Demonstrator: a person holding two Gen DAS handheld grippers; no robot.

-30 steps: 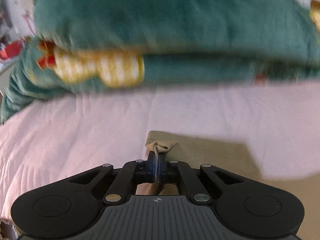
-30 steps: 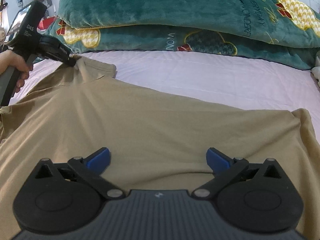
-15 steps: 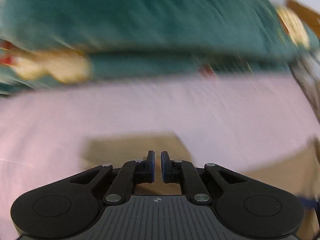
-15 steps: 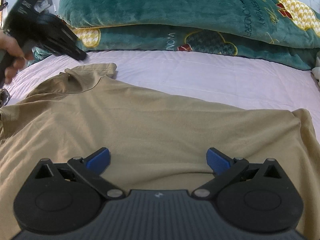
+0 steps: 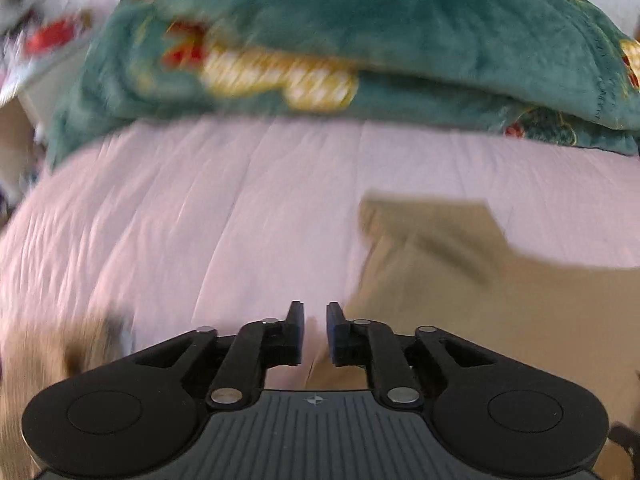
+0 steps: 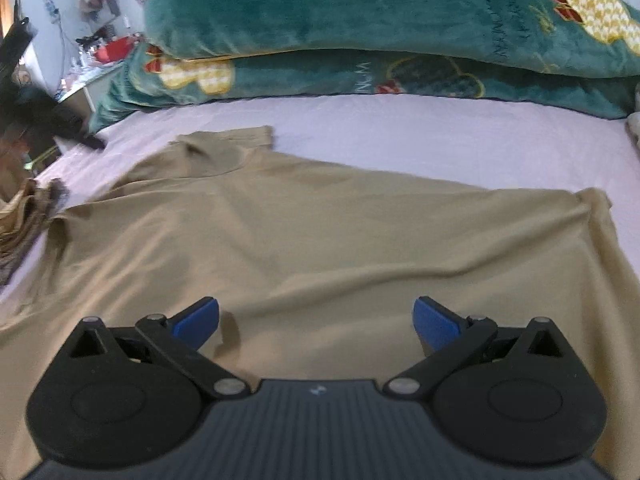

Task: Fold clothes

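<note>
Opening at the left gripper (image 5: 315, 322), blue-padded jaws parting a little with nothing between them, only pale sheet and a tan edge showing behind the narrow gap. Hovering above the pale pink quilted bedsheet (image 5: 200, 220), pointing steeply down, the view smeared by motion. Lying just to its right, the short sleeve (image 5: 432, 232) of the tan, soft knit T-shirt (image 6: 320, 248), free of any grip. Standing wide apart at the right gripper (image 6: 316, 320), blue pads (image 6: 198, 318) well clear of each other, holding nothing, hanging low over the shirt's near part. Spreading flat across the middle of the bed, the shirt, sleeve toward the far left, hem toward the right, probably smoothed out so the folds can begin. Resting at the far left, a crumpled brownish garment (image 6: 24, 220), likely waiting its turn. Piling along the head of the bed, a thick dark-green plush blanket with yellow checked motifs (image 6: 380, 28), out of the working area.
</note>
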